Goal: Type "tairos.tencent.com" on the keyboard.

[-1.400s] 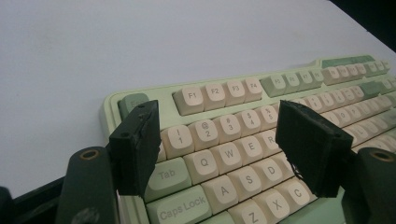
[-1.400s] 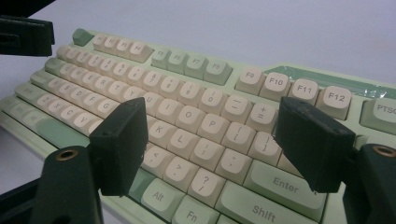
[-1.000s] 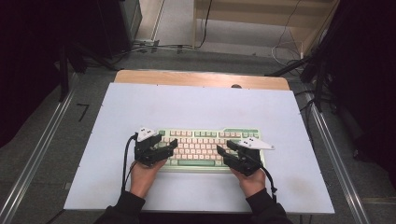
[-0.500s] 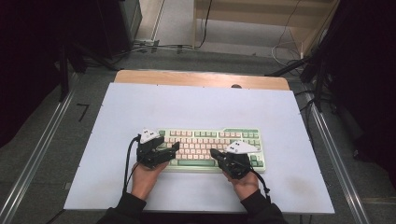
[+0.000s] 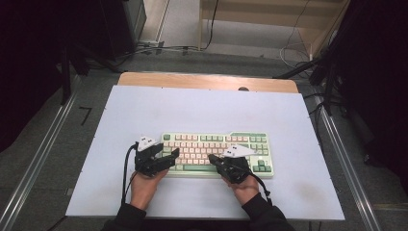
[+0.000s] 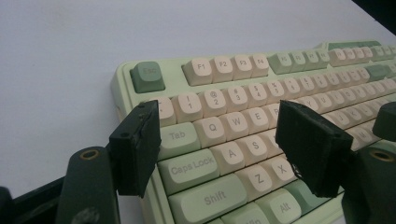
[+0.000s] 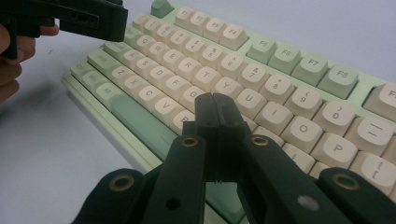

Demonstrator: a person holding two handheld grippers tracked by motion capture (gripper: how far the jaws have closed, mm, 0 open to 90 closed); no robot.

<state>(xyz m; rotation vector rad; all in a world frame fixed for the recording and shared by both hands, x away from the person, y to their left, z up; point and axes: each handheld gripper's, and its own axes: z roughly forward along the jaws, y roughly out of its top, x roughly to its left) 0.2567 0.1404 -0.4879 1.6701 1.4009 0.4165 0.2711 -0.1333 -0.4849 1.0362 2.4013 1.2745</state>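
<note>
Right gripper [image 7: 215, 105] leftward, jaws together over keyboard [image 5: 250, 144] near "H"; left gripper [image 6: 224, 144] apart by "Tab".

One keyboard [image 5: 216, 153] lies on one desk [image 5: 202, 110]. Two tools hover over it, a left tool [image 5: 166, 158] and a right tool [image 5: 219, 162], each held in one hand, two hands in all.

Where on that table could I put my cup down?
Behind the keyboard, toward the wooden edge, the white mat lies bare. Strips left and right of the keyboard are free too. The near edge is crowded by the left gripper and right gripper.
</note>
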